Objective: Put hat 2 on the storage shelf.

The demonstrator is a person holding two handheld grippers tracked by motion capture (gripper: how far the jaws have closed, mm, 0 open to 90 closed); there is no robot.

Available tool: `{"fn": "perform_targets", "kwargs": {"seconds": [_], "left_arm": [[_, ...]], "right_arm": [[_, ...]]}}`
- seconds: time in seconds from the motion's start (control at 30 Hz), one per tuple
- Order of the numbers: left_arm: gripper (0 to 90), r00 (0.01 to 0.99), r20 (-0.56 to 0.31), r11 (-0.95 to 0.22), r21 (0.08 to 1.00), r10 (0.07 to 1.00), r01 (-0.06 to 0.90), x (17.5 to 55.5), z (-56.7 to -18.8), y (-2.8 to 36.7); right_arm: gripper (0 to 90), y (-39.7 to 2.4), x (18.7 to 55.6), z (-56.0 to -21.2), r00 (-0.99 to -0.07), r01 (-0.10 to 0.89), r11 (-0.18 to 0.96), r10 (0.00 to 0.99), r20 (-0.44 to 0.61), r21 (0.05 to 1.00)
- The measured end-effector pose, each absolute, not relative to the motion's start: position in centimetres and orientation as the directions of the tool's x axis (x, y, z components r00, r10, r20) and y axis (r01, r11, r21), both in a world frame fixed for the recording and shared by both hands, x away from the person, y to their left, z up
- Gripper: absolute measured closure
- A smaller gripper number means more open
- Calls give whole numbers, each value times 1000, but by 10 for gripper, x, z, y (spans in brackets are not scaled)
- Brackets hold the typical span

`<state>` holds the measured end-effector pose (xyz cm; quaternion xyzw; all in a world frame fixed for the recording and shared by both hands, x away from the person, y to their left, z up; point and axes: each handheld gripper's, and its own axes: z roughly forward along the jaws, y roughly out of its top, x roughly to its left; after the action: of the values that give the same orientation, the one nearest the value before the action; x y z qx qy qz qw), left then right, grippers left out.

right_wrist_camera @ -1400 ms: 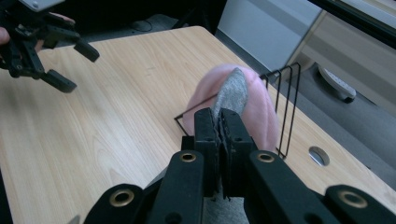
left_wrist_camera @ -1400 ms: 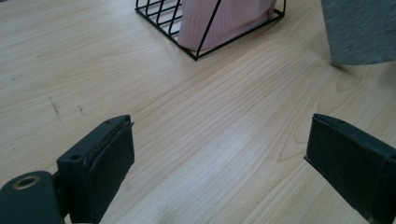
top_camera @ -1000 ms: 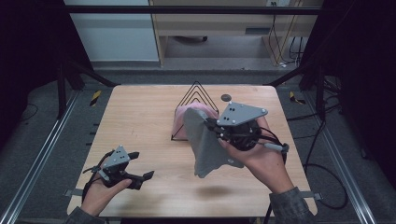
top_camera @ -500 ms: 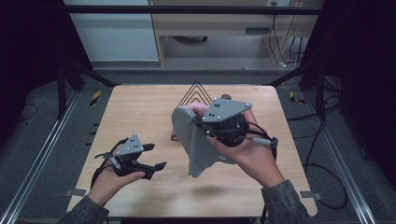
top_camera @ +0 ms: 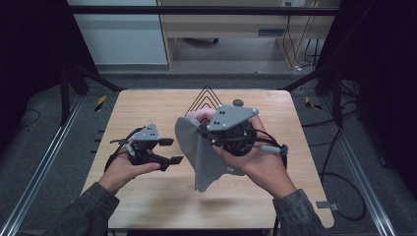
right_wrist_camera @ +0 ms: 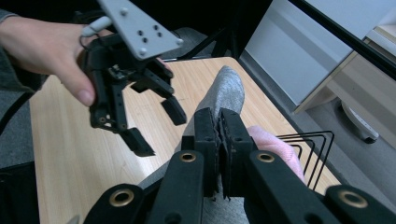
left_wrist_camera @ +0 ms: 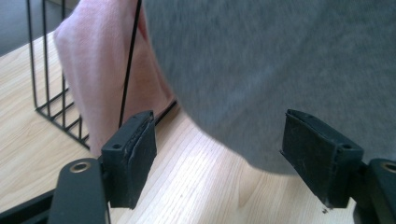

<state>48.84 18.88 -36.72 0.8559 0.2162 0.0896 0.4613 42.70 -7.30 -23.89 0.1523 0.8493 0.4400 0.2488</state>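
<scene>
1. High view: A person at a pale wooden worktop (top_camera: pixel 147 105) holds a tool in each hand. The right tool (top_camera: pixel 201 129) pinches a grey cloth (top_camera: pixel 194 147) by its upper edge, and the cloth hangs free above the worktop, its lower corner over the board's middle.

2. High view: The left tool (top_camera: pixel 172 151) sits just left of the hanging cloth, apart from it. Its jaws are spread with nothing between them and have just been closing. A black wire rack (top_camera: pixel 206 98) stands at the far side of the worktop, with a pink cloth (top_camera: pixel 202 115) showing behind the grey one.

3. Left gripper view: The left tool (left_wrist_camera: pixel 219 158) faces the grey cloth (left_wrist_camera: pixel 280 70), which hangs close ahead of the spread jaws; neither pad touches it. The pink cloth (left_wrist_camera: pixel 93 60) drapes over the wire rack (left_wrist_camera: pixel 46 93) at left, on the worktop (left_wrist_camera: pixel 201 186).

4. Right gripper view: The right tool (right_wrist_camera: pixel 218 140) has its jaws pressed together on the grey cloth (right_wrist_camera: pixel 226 93), which rises between the pads. The left tool (right_wrist_camera: pixel 154 126) hovers beyond, jaws apart, in the person's hand (right_wrist_camera: pixel 42 46). The pink cloth (right_wrist_camera: pixel 275 149) lies beside the wire rack (right_wrist_camera: pixel 308 144) at right.
</scene>
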Motion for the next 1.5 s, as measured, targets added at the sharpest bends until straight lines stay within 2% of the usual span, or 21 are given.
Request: {"fn": "perform_targets", "kwargs": {"seconds": [0.1,0.17,0.23,0.37,0.43,0.5,0.63,0.87,1.07,1.5], "left_arm": [[258,890,-56,-476,829,453,295,495,-372,182],[290,890,-62,-474,828,453,299,498,-374,179],[381,893,-65,-477,826,446,299,500,-379,173],[713,911,-79,-488,824,404,288,498,-387,162],[809,916,-78,-483,830,393,278,496,-387,160],[860,917,-69,-484,833,392,269,493,-383,158],[869,919,-29,-547,796,392,258,484,-371,161],[871,907,14,-562,789,421,249,474,-342,173],[873,897,42,-564,790,441,240,473,-327,178],[875,879,147,-613,768,453,187,481,-266,176]], "right_arm": [[870,-72,426,-240,-833,39,566,474,-286,823],[871,-71,426,-240,-833,40,567,474,-286,823],[870,-72,427,-243,-834,47,567,475,-281,822],[870,-77,431,-249,-832,70,556,491,-259,828],[870,-81,432,-252,-826,85,551,505,-250,830],[870,-87,433,-255,-818,105,548,522,-241,830],[870,-103,434,-264,-796,144,537,561,-225,831],[870,-125,440,-275,-767,191,477,618,-172,858],[870,-128,442,-272,-755,193,449,636,-161,872],[870,-136,454,-228,-748,166,405,646,-153,899]]}}
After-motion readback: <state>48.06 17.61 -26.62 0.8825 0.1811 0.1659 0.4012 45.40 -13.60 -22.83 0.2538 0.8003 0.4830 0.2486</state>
